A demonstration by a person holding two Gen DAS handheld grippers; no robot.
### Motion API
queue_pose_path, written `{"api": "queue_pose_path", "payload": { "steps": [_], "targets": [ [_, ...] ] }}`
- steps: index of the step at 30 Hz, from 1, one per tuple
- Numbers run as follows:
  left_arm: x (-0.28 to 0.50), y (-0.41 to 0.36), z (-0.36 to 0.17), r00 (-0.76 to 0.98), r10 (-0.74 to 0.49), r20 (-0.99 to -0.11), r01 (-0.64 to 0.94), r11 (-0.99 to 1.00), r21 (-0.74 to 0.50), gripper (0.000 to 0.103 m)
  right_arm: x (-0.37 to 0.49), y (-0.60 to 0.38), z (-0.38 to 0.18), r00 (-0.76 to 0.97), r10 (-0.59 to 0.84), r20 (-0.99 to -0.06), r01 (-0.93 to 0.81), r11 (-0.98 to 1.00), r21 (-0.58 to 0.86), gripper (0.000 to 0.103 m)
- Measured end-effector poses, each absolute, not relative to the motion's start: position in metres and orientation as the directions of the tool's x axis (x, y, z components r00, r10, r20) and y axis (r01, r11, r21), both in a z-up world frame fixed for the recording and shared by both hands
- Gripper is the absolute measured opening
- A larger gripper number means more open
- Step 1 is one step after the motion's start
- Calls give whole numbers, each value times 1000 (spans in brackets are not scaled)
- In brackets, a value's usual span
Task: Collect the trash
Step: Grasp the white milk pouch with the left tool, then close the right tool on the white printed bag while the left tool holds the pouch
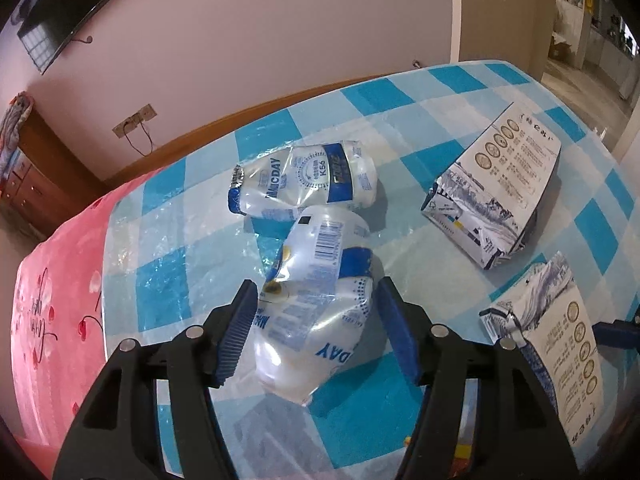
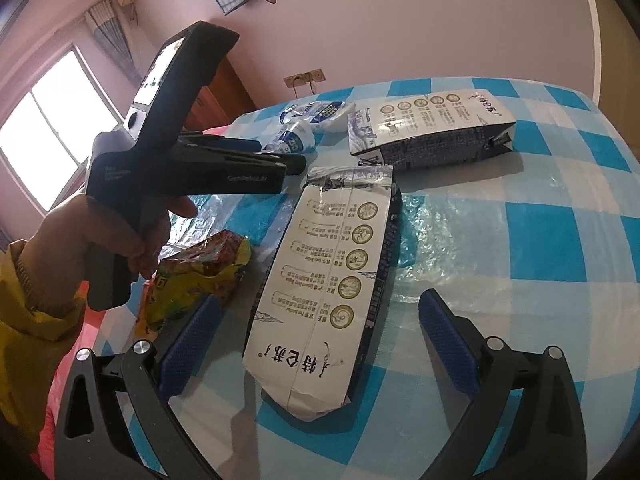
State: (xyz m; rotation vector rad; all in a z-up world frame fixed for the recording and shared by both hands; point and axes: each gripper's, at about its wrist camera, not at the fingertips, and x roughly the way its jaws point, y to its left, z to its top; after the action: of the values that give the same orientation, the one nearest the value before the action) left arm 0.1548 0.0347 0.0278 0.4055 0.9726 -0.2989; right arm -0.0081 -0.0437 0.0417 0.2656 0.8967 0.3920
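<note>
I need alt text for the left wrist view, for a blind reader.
The open left gripper straddles a crushed clear plastic bottle on a blue checked tablecloth. A second crushed bottle and two white cartons lie beyond.

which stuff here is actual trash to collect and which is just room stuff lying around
Trash to collect:
- near crushed bottle, between the left gripper fingers
- far crushed bottle
- near milk carton, between the open right gripper fingers
- far milk carton
- snack wrapper

Just there:
- checked tablecloth
- wall TV
- wooden cabinet
- pink bedding
</note>
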Motion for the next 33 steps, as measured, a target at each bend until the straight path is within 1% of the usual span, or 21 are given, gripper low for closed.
{"api": "queue_pose_path", "payload": {
  "steps": [1, 2, 4, 8, 9, 10, 11, 14, 17, 24, 27, 28, 29, 33],
  "targets": [
    [155, 36, 28, 527, -76, -846, 418, 891, 180, 56, -8, -44, 41, 562, 434, -704, -217, 899, 381, 98],
    [155, 36, 28, 524, -83, -848, 414, 894, 168, 50, -7, -44, 41, 564, 432, -704, -215, 899, 380, 98],
    [153, 35, 28, 531, -71, -844, 404, 897, 179, 46, -7, -44, 41, 565, 430, -704, -214, 901, 378, 98],
    [149, 34, 28, 542, -59, -838, 386, 903, 187, 34, -4, -41, 41, 571, 405, -714, -211, 913, 349, 96],
    [148, 35, 28, 538, -60, -841, 378, 909, 177, 30, -4, -41, 41, 573, 398, -716, -209, 916, 342, 94],
    [148, 38, 29, 532, -62, -845, 361, 919, 160, 29, -5, -41, 41, 576, 390, -719, -206, 920, 334, 88],
    [147, 40, 29, 532, -60, -844, 352, 923, 156, 29, -5, -41, 41, 584, 367, -724, -199, 930, 311, 84],
    [143, 44, 29, 540, -54, -840, 334, 930, 155, 29, -4, -43, 40, 589, 358, -724, -192, 933, 305, 82],
    [137, 51, 33, 550, -58, -833, 308, 941, 139, 26, -4, -45, 40, 592, 353, -724, -188, 935, 301, 79],
    [118, 59, 48, 571, -94, -816, 290, 952, 94, 25, -6, -52, 40, 600, 336, -726, -166, 940, 298, 78],
    [109, 60, 53, 579, -110, -808, 289, 954, 77, 25, -6, -55, 40, 602, 336, -724, -155, 939, 307, 81],
    [106, 61, 55, 580, -116, -806, 289, 955, 70, 25, -6, -55, 40, 602, 336, -724, -155, 939, 307, 89],
    [104, 60, 57, 583, -121, -804, 288, 955, 65, 25, -6, -55, 40, 602, 334, -726, -149, 940, 309, 91],
    [94, 61, 64, 594, -132, -794, 282, 958, 51, 25, -4, -55, 40, 602, 336, -724, -143, 938, 316, 91]
  ]
}}
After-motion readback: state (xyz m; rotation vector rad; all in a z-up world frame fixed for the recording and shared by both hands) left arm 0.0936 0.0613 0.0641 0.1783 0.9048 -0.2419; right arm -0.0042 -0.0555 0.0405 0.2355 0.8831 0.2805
